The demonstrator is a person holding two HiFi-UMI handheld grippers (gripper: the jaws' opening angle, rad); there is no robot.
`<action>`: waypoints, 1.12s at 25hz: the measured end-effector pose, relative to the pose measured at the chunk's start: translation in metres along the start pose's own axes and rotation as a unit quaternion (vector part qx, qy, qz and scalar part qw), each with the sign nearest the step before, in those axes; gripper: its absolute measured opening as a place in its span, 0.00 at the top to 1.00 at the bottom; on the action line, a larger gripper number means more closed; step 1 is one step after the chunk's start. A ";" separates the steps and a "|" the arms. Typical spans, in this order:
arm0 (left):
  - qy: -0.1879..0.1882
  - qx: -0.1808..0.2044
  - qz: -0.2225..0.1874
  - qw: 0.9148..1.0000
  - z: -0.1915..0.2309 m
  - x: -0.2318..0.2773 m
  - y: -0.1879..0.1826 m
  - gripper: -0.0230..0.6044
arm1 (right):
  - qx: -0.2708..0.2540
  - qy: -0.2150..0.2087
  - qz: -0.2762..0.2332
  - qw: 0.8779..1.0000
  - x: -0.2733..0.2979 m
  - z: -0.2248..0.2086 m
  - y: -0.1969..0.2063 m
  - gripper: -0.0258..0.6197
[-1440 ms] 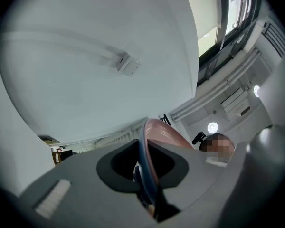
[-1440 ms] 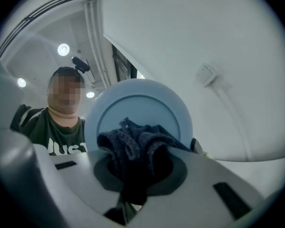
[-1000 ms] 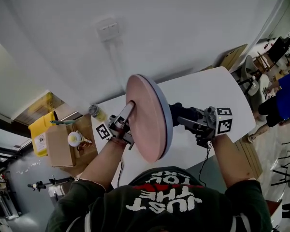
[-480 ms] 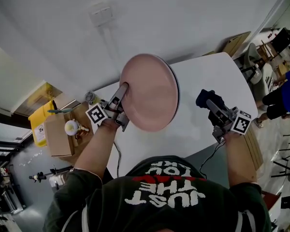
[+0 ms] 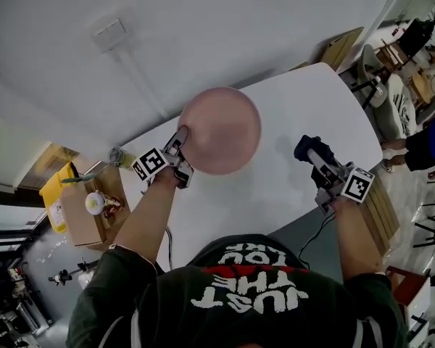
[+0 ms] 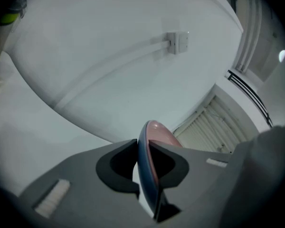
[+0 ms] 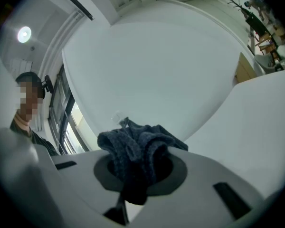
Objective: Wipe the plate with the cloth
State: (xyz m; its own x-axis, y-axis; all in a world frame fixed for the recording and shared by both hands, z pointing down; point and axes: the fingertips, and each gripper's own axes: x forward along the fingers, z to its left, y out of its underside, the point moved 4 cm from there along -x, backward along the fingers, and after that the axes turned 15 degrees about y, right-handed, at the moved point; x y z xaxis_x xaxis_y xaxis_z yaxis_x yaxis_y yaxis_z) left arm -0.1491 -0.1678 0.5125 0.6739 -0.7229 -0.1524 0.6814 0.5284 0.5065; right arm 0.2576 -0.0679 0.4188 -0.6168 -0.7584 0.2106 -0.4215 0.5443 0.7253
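Note:
A pink plate [image 5: 221,130] with a bluish underside lies nearly flat low over the white table [image 5: 304,100]. My left gripper [image 5: 183,136] is shut on its left rim; in the left gripper view the plate's edge [image 6: 147,165] runs between the two jaws, which press on it. To the right, apart from the plate, my right gripper [image 5: 309,149] is shut on a bunched dark blue cloth [image 5: 304,146]. In the right gripper view the cloth [image 7: 137,151] bulges out from between the jaws.
A cardboard box [image 5: 80,212] with small items and a yellow bin [image 5: 49,194] stand left of the table. Chairs [image 5: 391,85] and a person [image 5: 428,147] are off the table's right end. A wall with a socket [image 5: 109,35] is behind.
The plate swung from upright on edge down to nearly flat and sank toward the table. My right gripper drew the cloth away from the plate to the right.

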 end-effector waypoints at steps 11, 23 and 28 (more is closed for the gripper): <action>-0.110 0.020 0.048 0.993 0.072 0.047 0.030 0.89 | 0.033 0.037 0.001 0.999 -0.010 -0.072 0.000 0.89; -0.178 0.030 0.095 0.979 0.129 0.061 0.065 0.89 | 0.039 0.036 0.018 0.998 -0.009 -0.100 0.007 0.89; -0.215 0.072 0.134 0.965 0.142 0.066 0.075 0.89 | 0.045 0.032 0.029 0.998 -0.012 -0.109 0.009 0.89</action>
State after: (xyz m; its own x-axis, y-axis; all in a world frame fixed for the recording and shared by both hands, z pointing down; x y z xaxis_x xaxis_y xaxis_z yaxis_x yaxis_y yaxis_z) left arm -0.0934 -0.2389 0.6608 0.6182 -0.7031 0.3513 0.4317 0.6772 0.5958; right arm 0.3337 -0.0929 0.4937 -0.5990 -0.7443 0.2951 -0.4453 0.6160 0.6498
